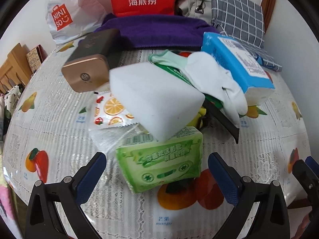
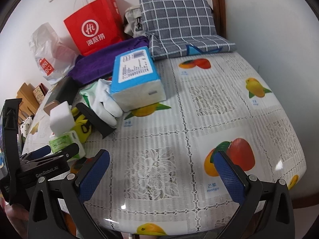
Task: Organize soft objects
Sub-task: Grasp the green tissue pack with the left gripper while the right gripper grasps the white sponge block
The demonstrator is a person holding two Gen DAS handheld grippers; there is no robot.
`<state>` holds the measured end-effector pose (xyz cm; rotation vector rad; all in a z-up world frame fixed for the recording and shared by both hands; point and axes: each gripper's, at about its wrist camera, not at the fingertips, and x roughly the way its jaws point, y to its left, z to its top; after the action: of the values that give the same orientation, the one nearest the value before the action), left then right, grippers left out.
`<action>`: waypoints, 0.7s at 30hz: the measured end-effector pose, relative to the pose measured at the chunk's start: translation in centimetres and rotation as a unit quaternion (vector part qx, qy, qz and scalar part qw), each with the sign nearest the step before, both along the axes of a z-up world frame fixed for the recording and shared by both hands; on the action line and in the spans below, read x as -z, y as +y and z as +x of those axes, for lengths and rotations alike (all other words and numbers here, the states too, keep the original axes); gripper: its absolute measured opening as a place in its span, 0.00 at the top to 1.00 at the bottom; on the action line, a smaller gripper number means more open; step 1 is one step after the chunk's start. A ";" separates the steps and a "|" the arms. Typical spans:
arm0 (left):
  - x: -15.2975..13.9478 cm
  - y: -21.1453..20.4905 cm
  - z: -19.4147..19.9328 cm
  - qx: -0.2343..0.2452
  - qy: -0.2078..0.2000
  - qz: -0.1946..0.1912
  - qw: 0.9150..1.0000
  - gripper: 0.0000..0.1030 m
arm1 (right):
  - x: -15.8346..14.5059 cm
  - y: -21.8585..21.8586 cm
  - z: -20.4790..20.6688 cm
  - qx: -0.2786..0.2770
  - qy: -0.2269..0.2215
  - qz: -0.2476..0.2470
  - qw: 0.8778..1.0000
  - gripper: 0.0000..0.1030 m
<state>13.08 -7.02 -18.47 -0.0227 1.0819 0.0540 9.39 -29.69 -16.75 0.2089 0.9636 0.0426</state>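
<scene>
Hovering wide open, the left hand-held gripper (image 1: 157,174) brackets the green tissue pack (image 1: 161,159) to grab it, the right hand-held gripper (image 2: 162,171) released and empty.

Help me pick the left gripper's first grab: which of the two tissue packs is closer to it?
The green tissue pack, lying just ahead between the open left gripper fingers, under the white sponge. The blue tissue pack sits farther back, by the white glove.
</scene>
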 end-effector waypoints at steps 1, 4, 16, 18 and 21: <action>0.2 -0.1 0.1 -0.001 0.005 0.004 1.000 0.10 | 0.1 -0.1 0.1 0.001 0.002 0.002 1.000 0.00; 0.2 0.3 0.2 0.003 0.011 -0.020 1.000 0.30 | 0.5 0.5 0.4 -0.010 0.009 0.006 1.000 0.00; -3.6 4.7 -2.1 0.018 -0.004 -0.057 0.998 0.31 | 0.4 4.3 1.3 -0.048 0.013 -0.002 0.999 0.00; -3.6 6.1 -2.2 0.002 -0.006 -0.050 0.999 0.31 | 0.2 5.2 1.4 -0.057 0.011 -0.002 0.998 0.00; -3.3 8.3 -2.0 -0.020 -0.002 -0.043 0.999 0.31 | -0.2 6.7 1.6 -0.076 0.007 -0.003 0.997 0.00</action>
<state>11.06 1.32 -15.21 -0.1216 1.0791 0.0431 10.97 -22.94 -16.59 0.1311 0.9929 0.1773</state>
